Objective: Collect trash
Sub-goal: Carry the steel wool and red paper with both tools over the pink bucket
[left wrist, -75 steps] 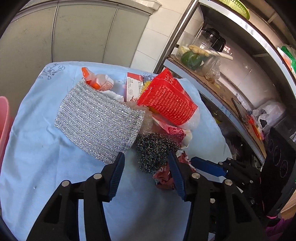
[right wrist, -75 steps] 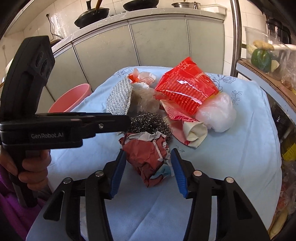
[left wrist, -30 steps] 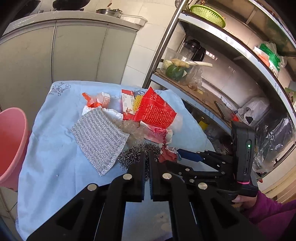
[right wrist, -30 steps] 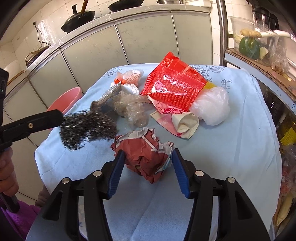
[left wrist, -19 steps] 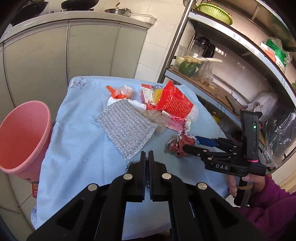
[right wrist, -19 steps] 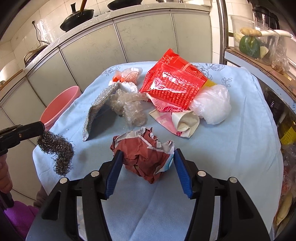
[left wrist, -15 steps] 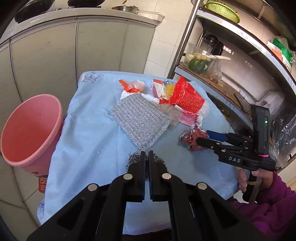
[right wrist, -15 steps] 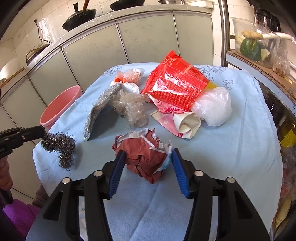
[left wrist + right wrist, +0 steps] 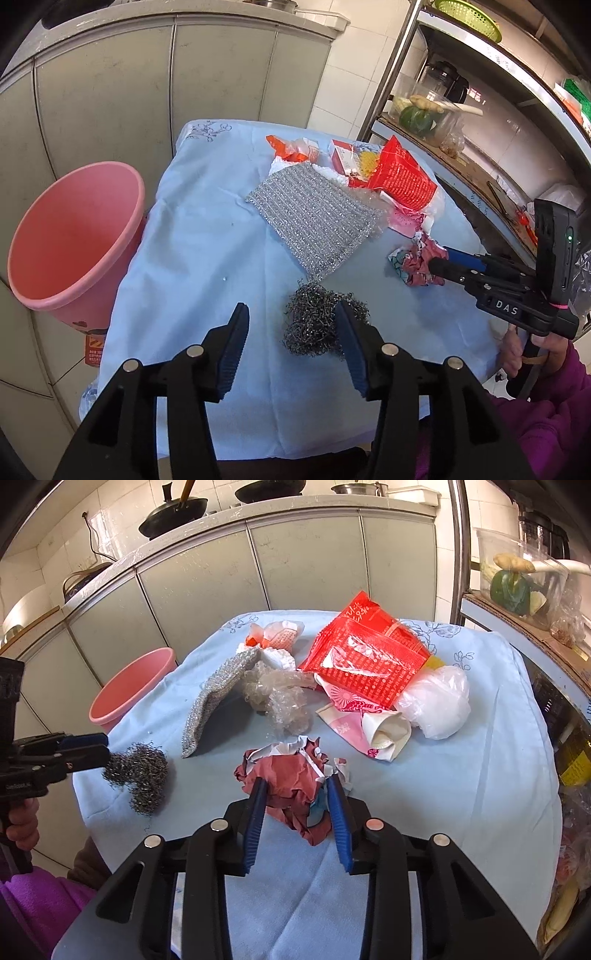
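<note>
My left claw (image 9: 291, 339) stands spread wide, gripping nothing; the steel wool (image 9: 319, 321) lies on the table (image 9: 192, 236) just by its right finger, near the front edge, and not in the pink bucket (image 9: 74, 236) that stands off the table's left side. In the right view the wool seems to touch that claw's tip, so I cannot tell if it is fully free.

My right claw (image 9: 297, 805) is closed in around the crumpled red paper (image 9: 291, 775), a blue pad on each flank, though I cannot tell how firmly it bites. The paper sits on the cloth, well apart from the bucket.

Risks, as I judge them:
- The wool is springy and loose-stranded; it could snag on a pad, get dragged off the table's front edge and land on the floor.
- The paper wad is light and uneven. A grip on only its lower folds could let it tear or slip out on the long carry across to the bucket.
- That carry passes over the silver mesh cloth (image 9: 218, 698) and the clear plastic wrap (image 9: 277, 698); a low pass may sweep them along.
</note>
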Tool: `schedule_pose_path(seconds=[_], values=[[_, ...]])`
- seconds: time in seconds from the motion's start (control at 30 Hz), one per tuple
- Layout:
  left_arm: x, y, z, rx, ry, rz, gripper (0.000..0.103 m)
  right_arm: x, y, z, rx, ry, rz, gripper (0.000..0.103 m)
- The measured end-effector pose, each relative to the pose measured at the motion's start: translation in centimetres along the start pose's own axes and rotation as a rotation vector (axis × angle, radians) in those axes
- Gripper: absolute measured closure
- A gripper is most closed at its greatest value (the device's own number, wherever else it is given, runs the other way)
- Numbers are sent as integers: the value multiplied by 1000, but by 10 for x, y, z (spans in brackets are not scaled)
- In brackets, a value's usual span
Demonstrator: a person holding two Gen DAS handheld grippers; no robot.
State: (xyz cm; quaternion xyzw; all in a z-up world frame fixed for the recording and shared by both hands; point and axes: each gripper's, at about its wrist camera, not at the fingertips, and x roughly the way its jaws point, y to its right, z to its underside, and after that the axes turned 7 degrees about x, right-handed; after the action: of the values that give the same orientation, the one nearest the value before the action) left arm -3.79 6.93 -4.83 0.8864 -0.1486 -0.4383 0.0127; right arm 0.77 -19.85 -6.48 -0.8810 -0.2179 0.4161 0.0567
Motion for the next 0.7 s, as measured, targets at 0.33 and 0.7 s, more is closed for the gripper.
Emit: schedule_pose_path(seconds=[0.33,0.7], values=[[11,5,5,14,-28,142,70,-15,-8,-9,-16,46,-1,69],[-3,13,7,71,29,171,99,-24,-23,-15,-49,81,-5,69]])
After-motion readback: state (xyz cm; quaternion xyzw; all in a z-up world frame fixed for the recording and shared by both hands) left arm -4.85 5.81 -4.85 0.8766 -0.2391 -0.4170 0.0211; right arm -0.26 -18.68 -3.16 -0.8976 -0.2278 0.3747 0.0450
